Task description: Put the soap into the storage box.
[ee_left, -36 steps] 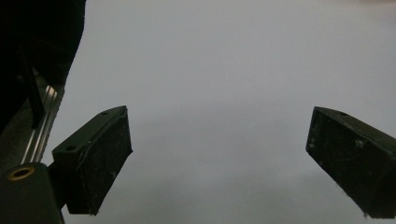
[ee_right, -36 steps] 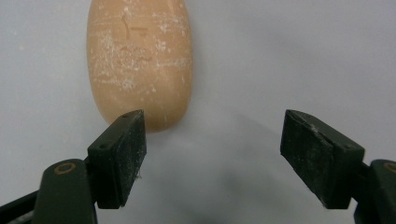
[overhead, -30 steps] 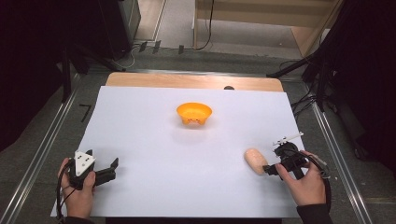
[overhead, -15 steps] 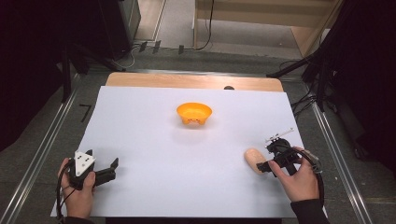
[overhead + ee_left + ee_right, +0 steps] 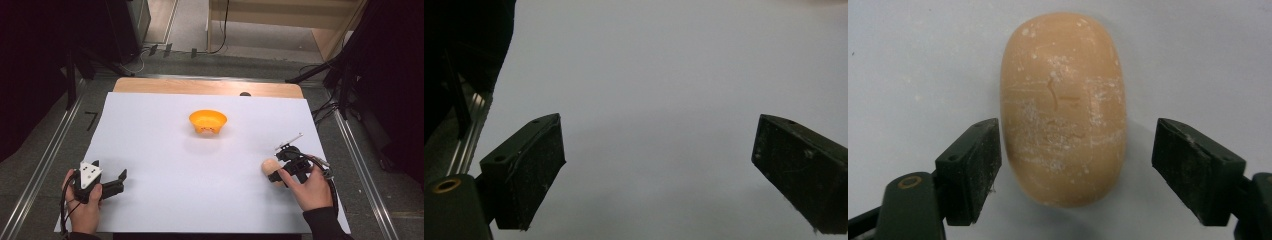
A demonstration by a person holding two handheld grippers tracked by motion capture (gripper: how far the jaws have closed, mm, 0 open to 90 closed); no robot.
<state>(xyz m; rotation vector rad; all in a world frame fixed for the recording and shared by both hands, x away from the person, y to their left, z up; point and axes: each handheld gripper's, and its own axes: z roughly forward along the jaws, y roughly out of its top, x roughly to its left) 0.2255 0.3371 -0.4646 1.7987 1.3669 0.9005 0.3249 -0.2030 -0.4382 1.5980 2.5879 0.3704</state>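
Note:
A tan, scuffed oval lump like a bread roll (image 5: 1064,107) lies on the white sheet, and shows at the right of the high view (image 5: 270,166). My right gripper (image 5: 1075,172) is open, its jaws standing either side of the roll's near half with a gap on the right side. In the high view that gripper (image 5: 281,170) sits just right of the roll, held by a hand. An orange bowl (image 5: 208,121) stands at the sheet's middle back. My left gripper (image 5: 117,181) rests at the front left, open over bare sheet (image 5: 659,175).
The white sheet (image 5: 165,165) covers most of a wooden table whose far edge (image 5: 200,86) is bare. Metal rails (image 5: 45,160) run along both sides. Cables and dark stands lie on the floor beyond the table.
My right gripper has moved left and closed in on the roll, so its jaws now flank it. The left gripper has stayed put.

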